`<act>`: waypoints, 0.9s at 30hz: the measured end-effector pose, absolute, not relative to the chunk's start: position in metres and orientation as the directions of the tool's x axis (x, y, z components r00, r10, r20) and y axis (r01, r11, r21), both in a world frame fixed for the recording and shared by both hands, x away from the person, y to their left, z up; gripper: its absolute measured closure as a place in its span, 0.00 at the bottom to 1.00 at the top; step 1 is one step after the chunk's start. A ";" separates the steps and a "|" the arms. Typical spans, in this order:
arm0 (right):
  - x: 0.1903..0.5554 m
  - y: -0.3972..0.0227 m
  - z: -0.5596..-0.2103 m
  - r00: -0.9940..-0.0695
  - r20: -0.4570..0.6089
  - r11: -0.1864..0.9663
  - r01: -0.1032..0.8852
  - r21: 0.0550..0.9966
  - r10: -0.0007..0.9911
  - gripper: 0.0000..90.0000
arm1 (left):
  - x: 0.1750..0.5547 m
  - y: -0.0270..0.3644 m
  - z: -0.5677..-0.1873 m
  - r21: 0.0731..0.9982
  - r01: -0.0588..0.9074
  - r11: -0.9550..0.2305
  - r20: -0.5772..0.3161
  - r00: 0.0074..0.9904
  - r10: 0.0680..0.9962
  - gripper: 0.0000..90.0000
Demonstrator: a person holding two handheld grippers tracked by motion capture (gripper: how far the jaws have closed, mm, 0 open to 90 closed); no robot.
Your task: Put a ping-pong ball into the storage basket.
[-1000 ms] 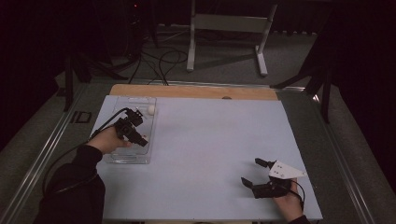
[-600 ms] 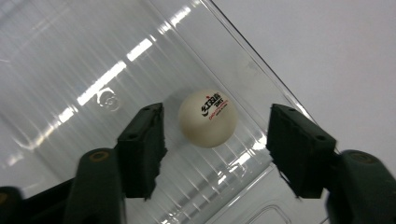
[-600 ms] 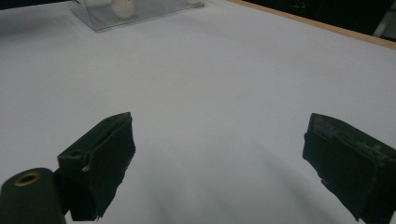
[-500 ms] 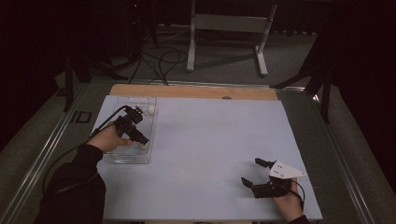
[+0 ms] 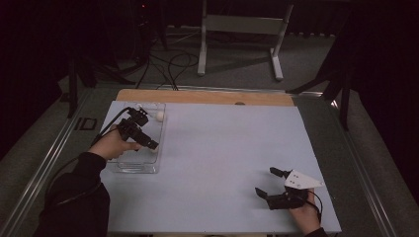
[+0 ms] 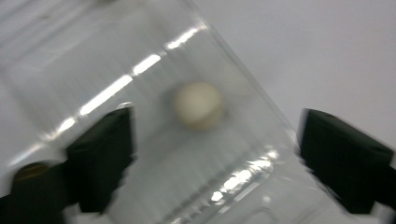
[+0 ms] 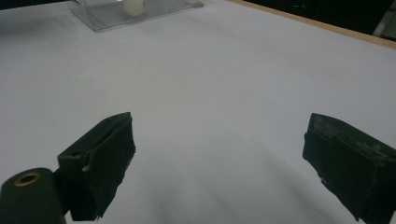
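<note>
Jaws of the left gripper had just been opening over the clear tray, wide now, the white ball lying loose inside between them, untouched. Right gripper rested wide open on the table, well apart.

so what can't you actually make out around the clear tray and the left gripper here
- High view: the left gripper's fingers are too small and dark against the clear tray to judge their gap.
- High view: the tray floor under the left hand is hidden by it.
- Left gripper view: motion blur smears the white ball; whether it touches the tray wall is unclear.
- Right gripper view: the frame's top edge cuts off the tray.
</note>
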State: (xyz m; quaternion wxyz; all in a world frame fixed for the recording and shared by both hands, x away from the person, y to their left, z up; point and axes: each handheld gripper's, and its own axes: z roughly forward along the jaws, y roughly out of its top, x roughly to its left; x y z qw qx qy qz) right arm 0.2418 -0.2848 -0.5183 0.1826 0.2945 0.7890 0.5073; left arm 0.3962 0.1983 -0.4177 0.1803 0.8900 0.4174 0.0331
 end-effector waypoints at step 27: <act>0.241 -0.286 -0.518 -0.758 0.011 0.312 0.281 0.908 0.652 0.10 | 0.387 0.179 -0.395 0.470 0.674 -0.570 -0.077 0.675 0.734 0.00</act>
